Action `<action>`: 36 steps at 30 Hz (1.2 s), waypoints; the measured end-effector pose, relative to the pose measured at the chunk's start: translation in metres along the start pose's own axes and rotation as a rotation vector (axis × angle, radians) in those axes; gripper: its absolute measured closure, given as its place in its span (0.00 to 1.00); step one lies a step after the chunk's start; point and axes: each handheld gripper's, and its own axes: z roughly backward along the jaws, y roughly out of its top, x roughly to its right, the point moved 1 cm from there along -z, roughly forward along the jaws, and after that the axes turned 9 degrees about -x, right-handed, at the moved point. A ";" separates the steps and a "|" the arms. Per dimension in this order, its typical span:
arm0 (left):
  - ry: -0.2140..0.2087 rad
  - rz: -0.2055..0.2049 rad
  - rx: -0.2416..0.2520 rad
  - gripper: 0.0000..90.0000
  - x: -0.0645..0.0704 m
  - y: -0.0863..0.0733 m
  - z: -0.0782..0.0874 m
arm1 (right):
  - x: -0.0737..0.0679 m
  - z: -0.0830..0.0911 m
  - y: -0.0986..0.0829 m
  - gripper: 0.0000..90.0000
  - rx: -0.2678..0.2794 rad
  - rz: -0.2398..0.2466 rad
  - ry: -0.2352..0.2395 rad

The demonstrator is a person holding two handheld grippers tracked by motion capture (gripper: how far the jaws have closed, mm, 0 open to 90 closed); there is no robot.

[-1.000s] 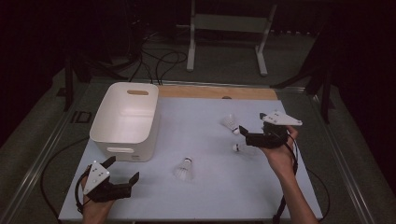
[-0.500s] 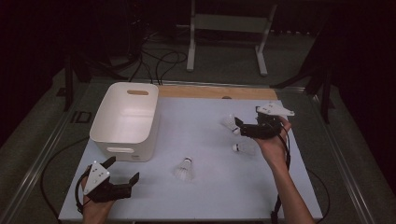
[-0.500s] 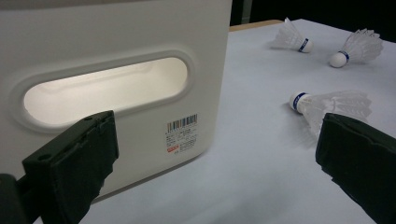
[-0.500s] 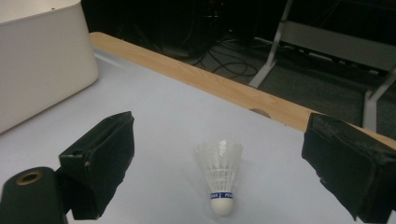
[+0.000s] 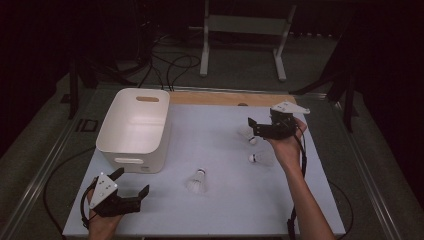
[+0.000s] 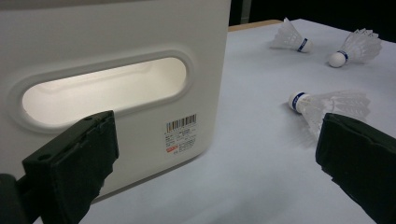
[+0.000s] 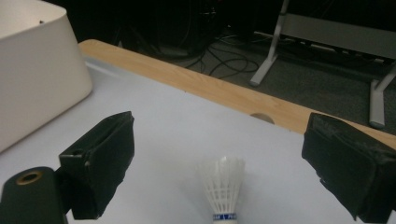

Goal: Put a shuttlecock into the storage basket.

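The far shuttlecock lies on the tabletop directly ahead of the right tool, between its spread, empty jaws, feathers pointed away. The left tool, also spread and empty, is held well apart.

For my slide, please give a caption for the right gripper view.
Open right gripper poised over a white feathered shuttlecock near the white plastic bin.

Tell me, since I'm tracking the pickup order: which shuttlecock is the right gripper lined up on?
The far shuttlecock, lying between the open right gripper's jaws; the other two lie nearer the person.
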 end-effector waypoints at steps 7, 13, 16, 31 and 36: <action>0.001 -0.002 -0.001 0.00 0.000 0.000 0.000 | 0.003 -0.008 0.012 0.10 -0.007 -0.004 -0.014; 0.001 0.001 0.002 0.00 0.000 0.000 0.000 | 0.006 -0.014 0.022 0.10 -0.009 0.001 -0.035; 0.003 -0.001 -0.002 0.00 0.000 0.000 0.000 | 0.010 -0.018 0.025 0.11 -0.010 -0.010 -0.057; 0.001 0.003 0.000 0.00 0.000 0.000 0.000 | 0.026 -0.051 0.023 0.11 -0.112 -0.020 -0.098; 0.001 0.007 0.002 0.00 -0.001 0.000 0.000 | 0.030 -0.061 0.020 0.11 -0.140 -0.029 -0.105</action>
